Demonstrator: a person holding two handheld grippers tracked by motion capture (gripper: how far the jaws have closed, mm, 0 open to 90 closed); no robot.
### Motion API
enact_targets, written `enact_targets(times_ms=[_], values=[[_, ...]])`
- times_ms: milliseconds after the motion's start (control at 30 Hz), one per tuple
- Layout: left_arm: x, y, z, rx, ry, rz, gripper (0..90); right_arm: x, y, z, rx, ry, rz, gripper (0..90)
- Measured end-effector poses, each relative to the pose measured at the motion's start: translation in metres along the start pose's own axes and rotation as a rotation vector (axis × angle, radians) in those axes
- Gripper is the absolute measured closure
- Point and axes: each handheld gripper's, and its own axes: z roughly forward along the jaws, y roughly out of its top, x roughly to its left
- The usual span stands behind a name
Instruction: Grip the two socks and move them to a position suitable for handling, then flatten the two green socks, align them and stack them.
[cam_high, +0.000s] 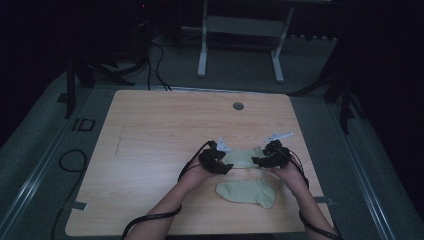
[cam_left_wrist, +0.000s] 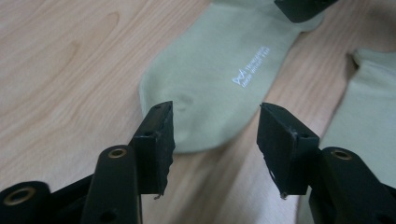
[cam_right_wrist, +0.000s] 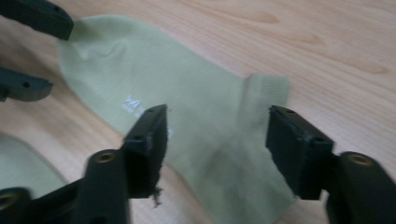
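Work in hand: far sock (cam_high: 244, 158) laid flat across the surface (cam_high: 150, 150), stretched between the two grippers; second sock (cam_high: 248, 193) lies nearer the person, apart from the first.
Left gripper (cam_left_wrist: 215, 133): fingers (cam_left_wrist: 156, 140) part open, gripping nothing; toe end of the far sock (cam_left_wrist: 219, 88) lies flat just beyond and between them.
Right gripper (cam_right_wrist: 217, 142): fingers (cam_right_wrist: 289, 149) well apart, holding nothing; ribbed cuff (cam_right_wrist: 268, 93) lies under and between them.
Step, as judged: sock just set down flat, both ends let go; pairing with the second sock looks to come next.
Doing it well: lift both grippers straight up and off, so no pad catches the knit and drags a fold back in. Check the cuff edge lies square before leaving it.
Edges: right edge of the surface is near the right gripper (cam_high: 267, 157); keep the sock inboard.
Open room: wide bare wood to the left and toward the far side. The second sock (cam_left_wrist: 369, 107) sits close on the near side, so retreat upward, not toward the person.
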Motion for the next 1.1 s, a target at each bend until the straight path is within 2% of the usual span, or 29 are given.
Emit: enact_targets(times_ms=[33,67,100,200,233,267,300,367,533,633,700,767,800,833,900,967,1100], values=[[0.000,0.000,0.000,0.000,0.000,0.000,44.3,0.001,-0.001,-0.001,0.002,0.007,-0.006,35.9],[-0.006,-0.001,-0.012,-0.006,-0.004,0.013,43.8,0.004,-0.004,-0.005,-0.009,0.000,-0.010,31.0],[-0.008,-0.002,-0.016,-0.012,-0.008,0.014,43.8,0.004,-0.005,-0.008,-0.017,-0.002,-0.004,29.3],[-0.011,-0.003,-0.023,-0.020,-0.024,0.008,43.6,0.004,-0.008,-0.014,-0.033,-0.009,0.014,29.5],[-0.014,-0.005,-0.028,-0.027,-0.030,0.000,43.3,0.005,-0.010,-0.018,-0.043,-0.006,0.018,30.7],[-0.015,-0.006,-0.031,-0.024,-0.037,-0.001,42.8,0.007,-0.014,-0.023,-0.045,-0.002,0.015,39.5],[-0.018,-0.008,-0.033,-0.023,-0.029,0.001,42.8,0.008,-0.016,-0.026,-0.028,0.008,0.014,39.4],[-0.022,-0.011,-0.039,-0.027,-0.039,0.003,42.8,0.012,-0.022,-0.032,-0.035,0.024,0.012,44.2],[-0.034,-0.023,-0.048,-0.019,-0.045,0.000,42.7,0.021,-0.042,-0.048,-0.051,0.039,-0.016,45.0],[-0.041,-0.031,-0.049,-0.006,-0.025,0.019,42.7,0.025,-0.055,-0.053,-0.031,0.046,-0.034,46.7],[-0.044,-0.035,-0.048,-0.005,-0.032,0.005,42.7,0.027,-0.064,-0.055,-0.023,0.052,-0.032,49.5],[-0.045,-0.038,-0.048,0.000,-0.032,0.007,42.7,0.029,-0.068,-0.056,-0.023,0.052,-0.029,52.3],[-0.047,-0.042,-0.047,0.008,-0.046,-0.014,42.7,0.031,-0.073,-0.057,-0.024,0.045,-0.034,53.0],[-0.048,-0.044,-0.046,0.013,-0.044,-0.018,42.8,0.035,-0.080,-0.056,-0.009,0.029,-0.040,55.6],[-0.053,-0.048,-0.044,0.033,0.008,0.002,42.8,0.038,-0.087,-0.054,0.000,0.013,-0.045,57.3],[-0.056,-0.050,-0.042,0.048,0.026,-0.001,43.0,0.040,-0.092,-0.053,0.006,0.014,-0.042,59.7],[-0.059,-0.051,-0.036,0.070,0.019,-0.015,46.2,0.041,-0.099,-0.049,0.022,-0.006,-0.046,64.9]])
